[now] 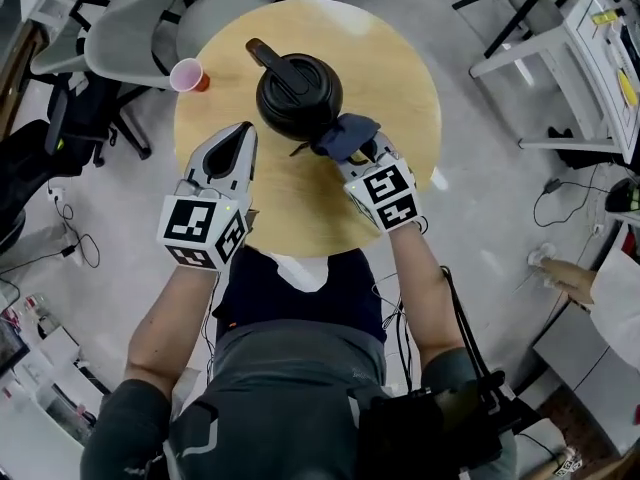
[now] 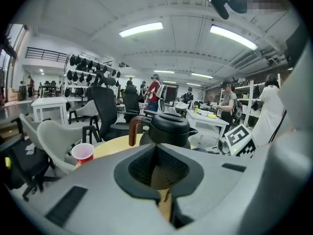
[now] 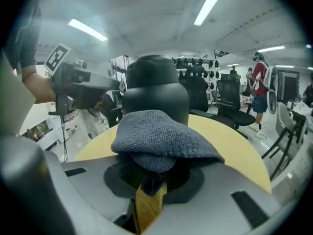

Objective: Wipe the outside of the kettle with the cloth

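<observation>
Right gripper, pinching the dark blue cloth, sits just lower right of the black kettle at upper centre of the round table, kettle handle pointing upper left, while the left gripper, jaws together and empty, hangs lower left

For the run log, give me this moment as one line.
right gripper: shut on cloth | cloth: beside kettle | left gripper: shut, empty
</observation>
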`<state>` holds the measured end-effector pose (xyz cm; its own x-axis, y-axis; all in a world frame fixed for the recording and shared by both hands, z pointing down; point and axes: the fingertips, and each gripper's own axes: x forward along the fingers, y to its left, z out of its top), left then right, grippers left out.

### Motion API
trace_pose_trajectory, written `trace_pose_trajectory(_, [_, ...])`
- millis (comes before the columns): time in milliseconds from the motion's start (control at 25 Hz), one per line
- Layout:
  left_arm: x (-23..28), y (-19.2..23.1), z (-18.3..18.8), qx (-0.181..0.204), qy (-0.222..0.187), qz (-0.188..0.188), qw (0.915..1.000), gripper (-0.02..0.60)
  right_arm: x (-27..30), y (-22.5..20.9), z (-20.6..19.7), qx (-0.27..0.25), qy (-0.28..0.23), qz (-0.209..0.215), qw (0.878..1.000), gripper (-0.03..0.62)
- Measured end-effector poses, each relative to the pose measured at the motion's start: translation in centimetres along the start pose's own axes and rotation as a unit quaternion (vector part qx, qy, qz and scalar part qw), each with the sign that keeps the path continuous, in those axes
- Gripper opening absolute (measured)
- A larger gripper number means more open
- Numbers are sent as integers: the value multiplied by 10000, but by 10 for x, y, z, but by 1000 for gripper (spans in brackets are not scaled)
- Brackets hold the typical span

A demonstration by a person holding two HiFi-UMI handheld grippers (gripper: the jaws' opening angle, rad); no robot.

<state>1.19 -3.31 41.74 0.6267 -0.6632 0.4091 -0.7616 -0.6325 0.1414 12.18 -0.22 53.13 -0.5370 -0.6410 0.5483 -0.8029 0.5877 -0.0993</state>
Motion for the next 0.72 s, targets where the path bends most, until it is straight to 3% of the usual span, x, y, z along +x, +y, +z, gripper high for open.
trace_pose_trajectory(200, [-2,-4,-10,-13,18,103,9999,9,19,-6,-27,-56,330,129,9994,95])
trace_pose_trajectory(480, [-5,-11,-10,-40,22,242,9997,9,22,-7,-36,-77,530,392,9978,95])
trace_pose_trajectory(720, [-13,-16,3,64,2,454,9989,9,-25,-10,24,-171,-311,541,9979,95])
